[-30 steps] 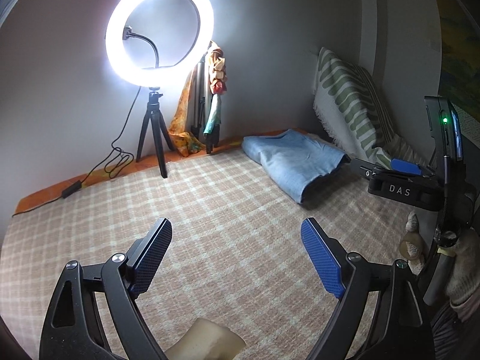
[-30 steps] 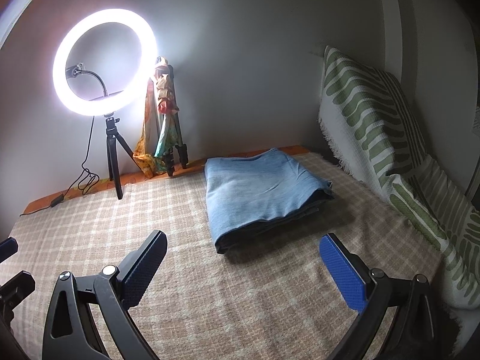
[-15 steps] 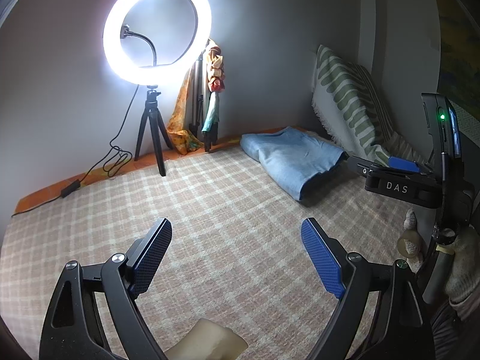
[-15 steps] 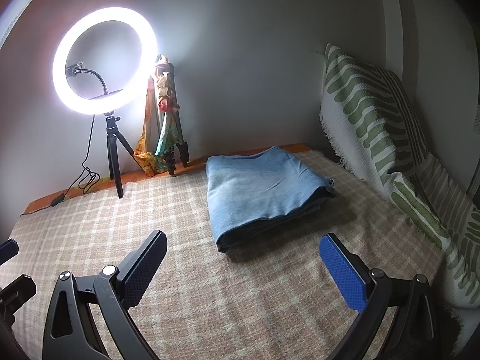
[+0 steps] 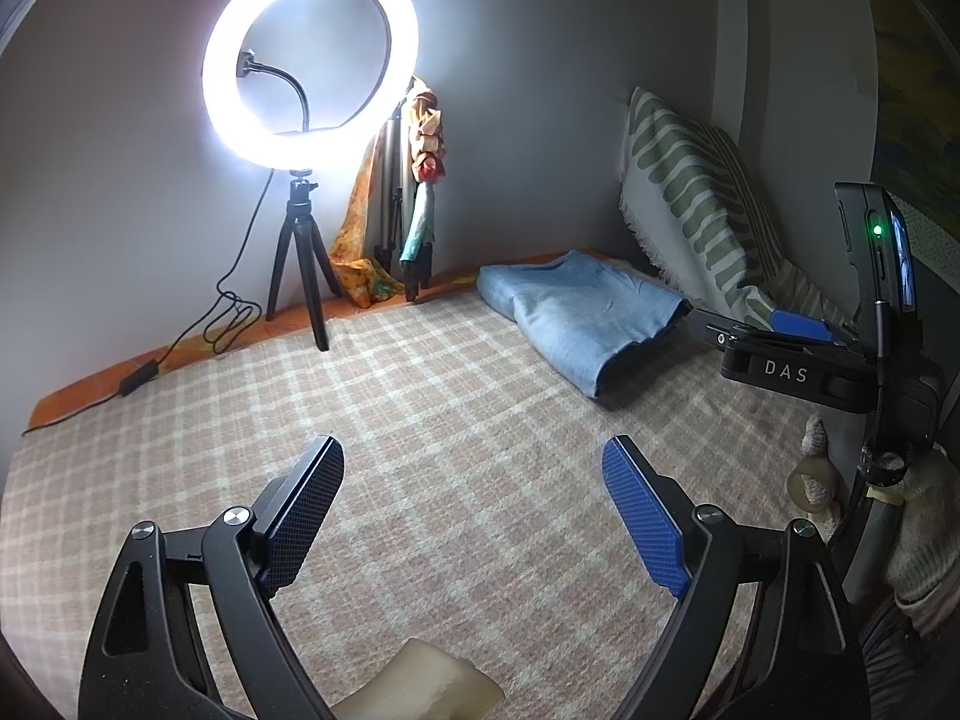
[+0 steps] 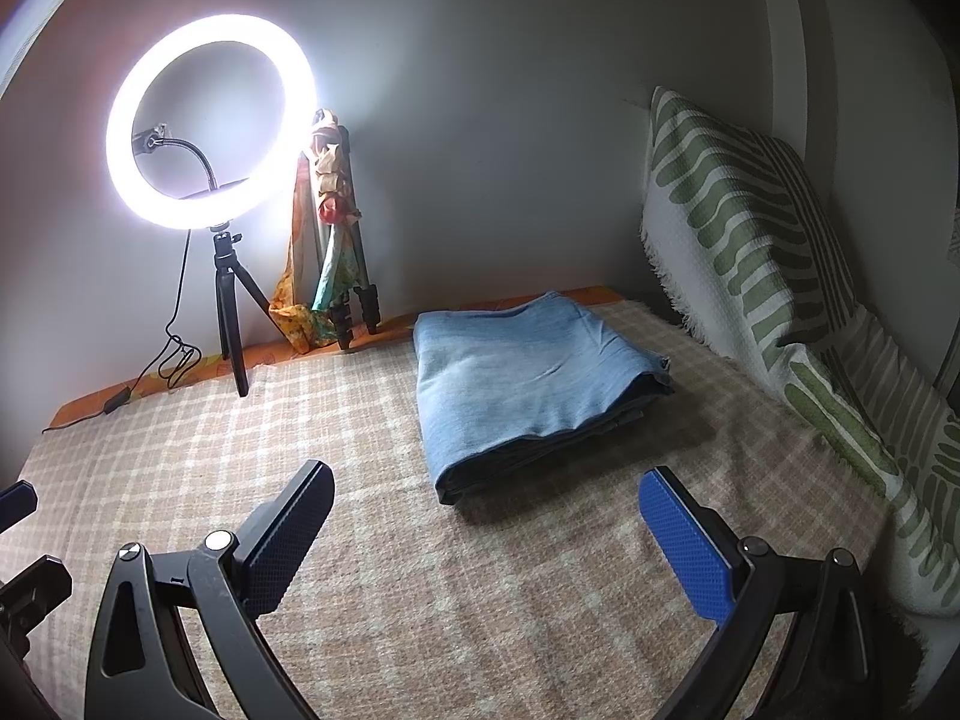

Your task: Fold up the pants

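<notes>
Light blue denim pants lie folded into a flat stack on the checked blanket, towards the far right corner. In the left wrist view the same pants sit at the back right. My right gripper hovers open just in front of the stack, nothing between its blue pads. Further left, my left gripper stands open over bare blanket, well short of the pants. The right gripper's body shows at the right edge of the left wrist view, held by a gloved hand.
A lit ring light on a small tripod stands at the back left, its cable trailing along the orange edge. A folded tripod draped with a coloured scarf leans on the wall. A green-striped cushion lines the right side.
</notes>
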`<control>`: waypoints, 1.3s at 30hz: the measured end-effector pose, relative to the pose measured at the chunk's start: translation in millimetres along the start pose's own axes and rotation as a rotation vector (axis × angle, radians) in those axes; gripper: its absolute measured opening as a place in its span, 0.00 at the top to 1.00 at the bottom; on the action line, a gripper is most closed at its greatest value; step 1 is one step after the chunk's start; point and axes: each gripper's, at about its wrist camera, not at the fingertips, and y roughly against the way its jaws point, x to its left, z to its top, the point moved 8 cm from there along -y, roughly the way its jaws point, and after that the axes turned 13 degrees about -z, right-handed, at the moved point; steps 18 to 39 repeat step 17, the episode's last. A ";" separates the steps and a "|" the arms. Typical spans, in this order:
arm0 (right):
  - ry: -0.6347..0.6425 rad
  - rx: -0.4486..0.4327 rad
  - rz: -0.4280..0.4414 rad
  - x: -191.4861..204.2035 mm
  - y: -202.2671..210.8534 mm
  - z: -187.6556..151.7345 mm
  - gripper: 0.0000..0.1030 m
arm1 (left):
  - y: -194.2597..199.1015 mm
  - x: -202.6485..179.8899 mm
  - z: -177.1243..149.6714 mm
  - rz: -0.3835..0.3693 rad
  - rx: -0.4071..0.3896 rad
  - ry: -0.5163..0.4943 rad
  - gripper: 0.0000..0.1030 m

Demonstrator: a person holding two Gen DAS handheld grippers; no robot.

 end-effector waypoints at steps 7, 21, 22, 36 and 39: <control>0.003 0.003 0.005 3.5 -0.7 -0.5 0.00 | 0.0 2.5 -1.0 -0.008 0.010 0.004 0.14; 0.003 0.008 0.006 4.2 -1.1 -1.7 0.00 | -0.2 5.3 -0.5 0.009 0.001 -0.029 0.14; 0.003 0.008 0.006 4.2 -1.1 -1.7 0.00 | -0.2 5.3 -0.5 0.009 0.001 -0.029 0.14; 0.003 0.008 0.006 4.2 -1.1 -1.7 0.00 | -0.2 5.3 -0.5 0.009 0.001 -0.029 0.14; 0.003 0.008 0.006 4.2 -1.1 -1.7 0.00 | -0.2 5.3 -0.5 0.009 0.001 -0.029 0.14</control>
